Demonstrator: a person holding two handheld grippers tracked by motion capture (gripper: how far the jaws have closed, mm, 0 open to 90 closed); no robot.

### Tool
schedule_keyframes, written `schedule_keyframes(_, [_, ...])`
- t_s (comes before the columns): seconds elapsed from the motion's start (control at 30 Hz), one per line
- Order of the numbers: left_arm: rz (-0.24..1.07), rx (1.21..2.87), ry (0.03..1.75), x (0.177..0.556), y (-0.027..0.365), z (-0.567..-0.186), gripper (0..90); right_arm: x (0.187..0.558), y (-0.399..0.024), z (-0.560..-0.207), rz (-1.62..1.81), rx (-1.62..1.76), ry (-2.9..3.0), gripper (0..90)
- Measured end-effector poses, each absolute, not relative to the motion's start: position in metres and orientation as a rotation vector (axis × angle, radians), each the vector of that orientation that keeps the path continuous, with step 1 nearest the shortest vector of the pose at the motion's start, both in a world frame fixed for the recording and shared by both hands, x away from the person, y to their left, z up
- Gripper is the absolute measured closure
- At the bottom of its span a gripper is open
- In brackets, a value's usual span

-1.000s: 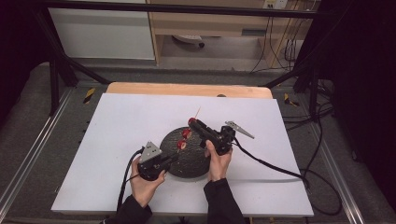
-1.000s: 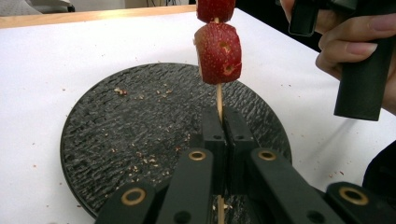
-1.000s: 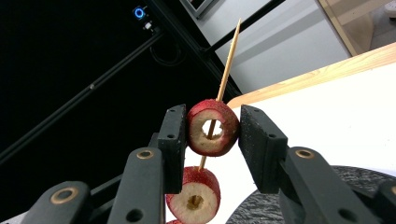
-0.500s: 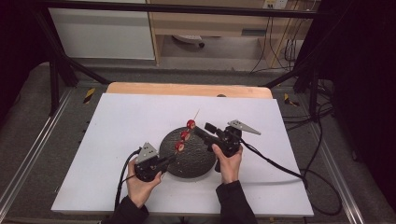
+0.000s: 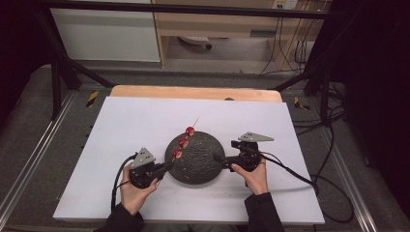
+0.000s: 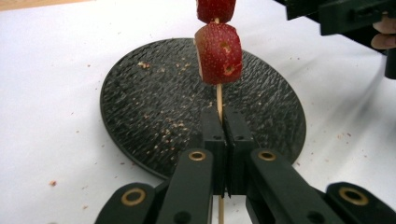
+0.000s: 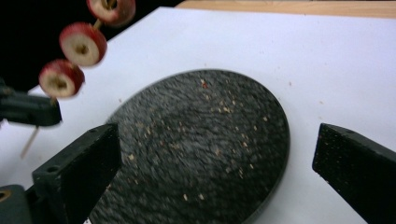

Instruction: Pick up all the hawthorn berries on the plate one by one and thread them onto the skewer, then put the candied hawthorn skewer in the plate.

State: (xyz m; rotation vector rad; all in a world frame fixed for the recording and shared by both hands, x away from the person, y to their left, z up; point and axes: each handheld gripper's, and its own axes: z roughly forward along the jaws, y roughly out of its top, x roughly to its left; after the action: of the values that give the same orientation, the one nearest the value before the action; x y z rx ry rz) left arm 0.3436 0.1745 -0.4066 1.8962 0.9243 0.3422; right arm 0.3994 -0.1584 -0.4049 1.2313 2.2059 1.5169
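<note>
- Left hand-held gripper (image 5: pixel 167 166): jaws clamped on the skewer (image 6: pixel 219 100), holding three strawberry pieces (image 5: pixel 183 142) above the dark plate (image 5: pixel 203 164).
- Right hand-held gripper (image 5: pixel 218 158): jaws just opened, nothing between them, at the plate's right edge on the bench (image 5: pixel 121 125).
- Step, as judged: skewer loaded; next, lay it down.

— What's round the table, then?

— Grey floor (image 5: pixel 232 77) on every side, with a wooden cabinet (image 5: pixel 217 24) at top centre and a white panel (image 5: pixel 106 34) in the upper left.

— And the right of the frame?

— Black curtain (image 5: pixel 377 87) there, cables (image 5: pixel 290 53) hanging beside it. Dark metal bars (image 5: pixel 63 72) slant down at both upper corners, and yellow-black tape (image 5: pixel 92 98) marks the floor.

— Bright?

— Evenly lit; the edges go dark.
</note>
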Motion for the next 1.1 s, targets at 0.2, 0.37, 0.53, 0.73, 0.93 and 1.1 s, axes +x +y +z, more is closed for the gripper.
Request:
schedule_keyframes(0.2, [0.336,1.956,0.915,0.347,0.178,-0.404,88.5,0.393,-0.171,-0.413,1.411,1.177,2.292,0.4])
schedule_keyframes(0.37, [0.330,1.997,0.917,0.352,0.178,-0.402,88.5,0.385,-0.185,-0.424,1.340,1.165,2.344,0.4])
schedule_keyframes(0.53, [0.317,2.036,0.917,0.357,0.175,-0.402,88.5,0.378,-0.201,-0.435,1.302,1.146,2.371,0.4])
schedule_keyframes(0.73, [0.305,2.077,0.919,0.363,0.169,-0.402,88.5,0.371,-0.217,-0.444,1.239,1.143,2.377,0.4])
schedule_keyframes(0.93, [0.286,2.129,0.921,0.367,0.162,-0.403,88.5,0.365,-0.230,-0.449,1.258,1.175,2.369,0.4])
schedule_keyframes(1.1, [0.281,2.170,0.938,0.370,0.156,-0.406,88.4,0.363,-0.235,-0.452,1.253,1.189,2.365,0.5])
